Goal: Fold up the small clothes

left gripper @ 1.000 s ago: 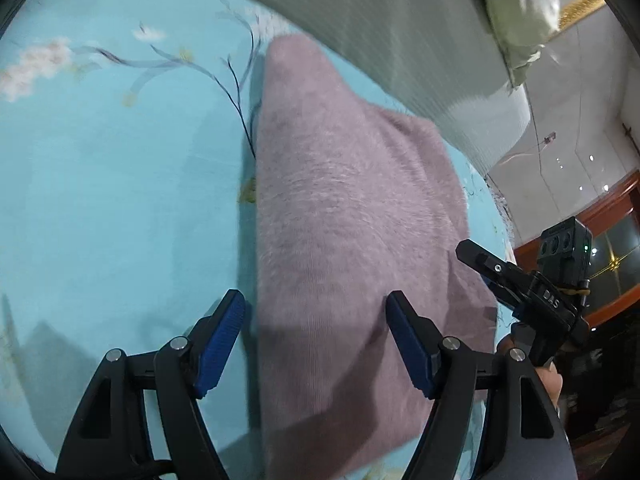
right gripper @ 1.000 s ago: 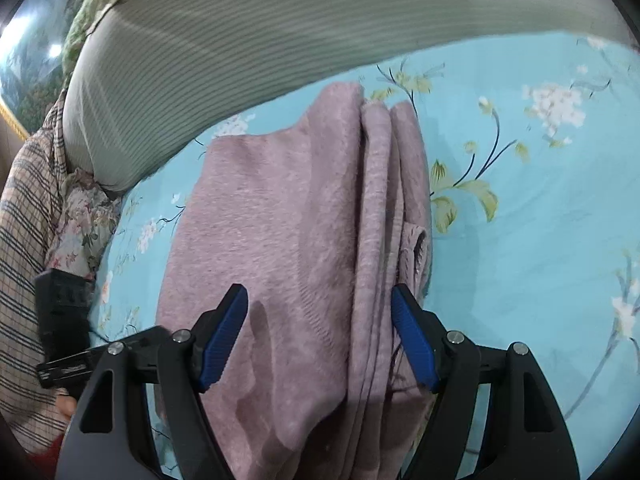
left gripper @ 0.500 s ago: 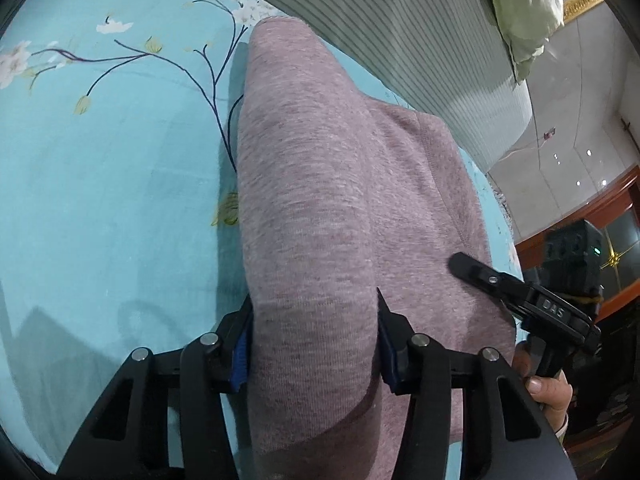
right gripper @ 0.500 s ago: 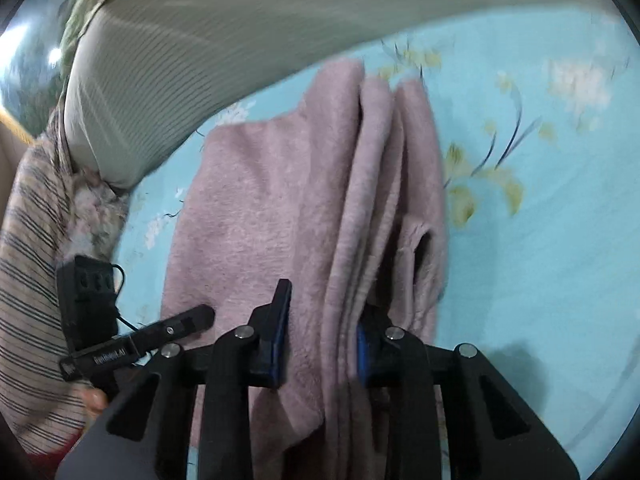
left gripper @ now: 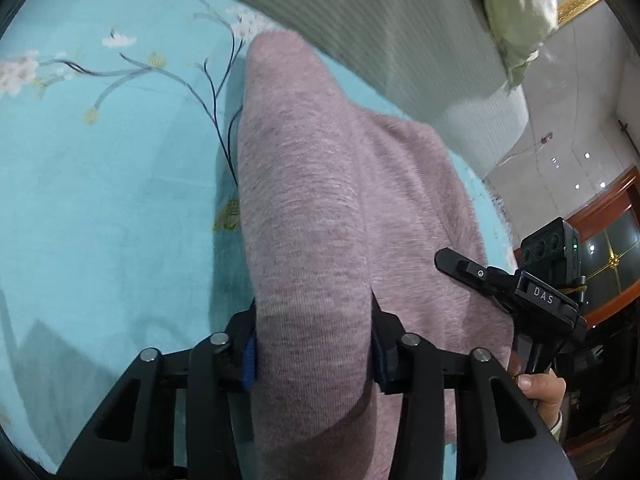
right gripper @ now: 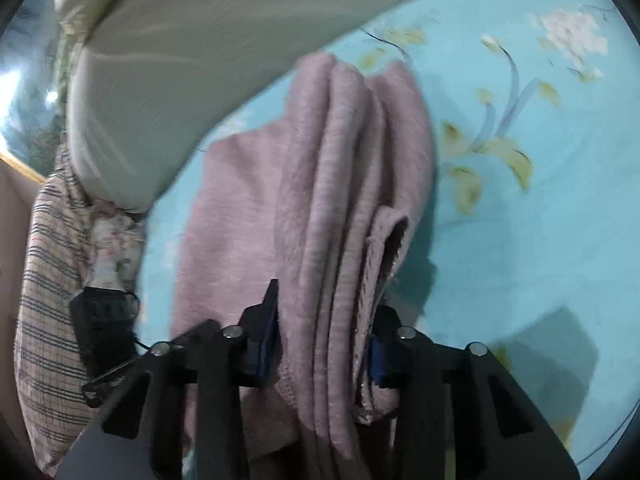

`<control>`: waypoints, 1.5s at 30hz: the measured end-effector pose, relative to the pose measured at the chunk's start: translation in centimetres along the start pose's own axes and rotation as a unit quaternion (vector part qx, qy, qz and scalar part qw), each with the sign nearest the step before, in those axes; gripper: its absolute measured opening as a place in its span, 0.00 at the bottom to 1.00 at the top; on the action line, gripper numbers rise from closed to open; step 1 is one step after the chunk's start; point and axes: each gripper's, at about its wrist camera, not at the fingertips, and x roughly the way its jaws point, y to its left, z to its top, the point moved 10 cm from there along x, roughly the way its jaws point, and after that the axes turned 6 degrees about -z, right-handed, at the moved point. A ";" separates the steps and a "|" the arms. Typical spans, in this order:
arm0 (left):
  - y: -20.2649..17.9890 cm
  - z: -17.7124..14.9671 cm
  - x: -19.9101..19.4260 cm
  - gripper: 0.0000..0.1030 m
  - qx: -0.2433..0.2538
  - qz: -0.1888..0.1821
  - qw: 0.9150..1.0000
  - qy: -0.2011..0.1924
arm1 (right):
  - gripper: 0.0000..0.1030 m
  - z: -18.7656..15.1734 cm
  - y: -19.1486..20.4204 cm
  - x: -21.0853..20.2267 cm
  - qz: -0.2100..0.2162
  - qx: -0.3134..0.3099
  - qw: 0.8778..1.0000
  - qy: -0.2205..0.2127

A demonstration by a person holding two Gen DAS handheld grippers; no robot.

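A mauve knit garment point(left gripper: 320, 208) lies folded on a turquoise floral bedsheet point(left gripper: 100, 200). My left gripper point(left gripper: 314, 356) is shut on its near folded edge, the cloth bulging up between the blue pads. In the right wrist view the same garment point(right gripper: 336, 208) shows several stacked layers and a cuff opening; my right gripper point(right gripper: 322, 350) is shut on those layers. The right gripper also shows in the left wrist view point(left gripper: 516, 292), at the garment's right side, held by a hand.
A grey-green ribbed pillow point(left gripper: 380, 20) runs along the far edge of the sheet, also in the right wrist view point(right gripper: 200, 40). A striped and checked cloth point(right gripper: 52, 280) lies at the left. A tiled floor and wooden cabinet point(left gripper: 600, 220) lie beyond the bed.
Both grippers went from open and straddling the garment to shut on it. The gripped edges have since been lifted slightly, bunching the cloth.
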 end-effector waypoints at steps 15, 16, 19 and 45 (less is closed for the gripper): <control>3.3 -8.7 -19.2 0.39 -0.023 0.053 0.994 -0.096 | 0.30 -11.1 13.1 3.3 0.105 -0.094 0.989 0.051; 3.9 -9.4 -19.4 0.39 -0.028 0.058 0.993 -0.096 | 0.30 -11.8 13.0 3.9 0.102 -0.093 0.989 0.059; 6.4 -11.5 -18.4 0.41 -0.051 0.078 0.993 -0.077 | 0.33 -13.2 10.9 5.9 0.054 -0.083 0.992 0.077; 1.5 -15.2 -21.7 0.37 0.026 0.062 0.994 -0.088 | 0.07 -8.7 12.1 6.9 -0.001 -0.124 0.991 0.045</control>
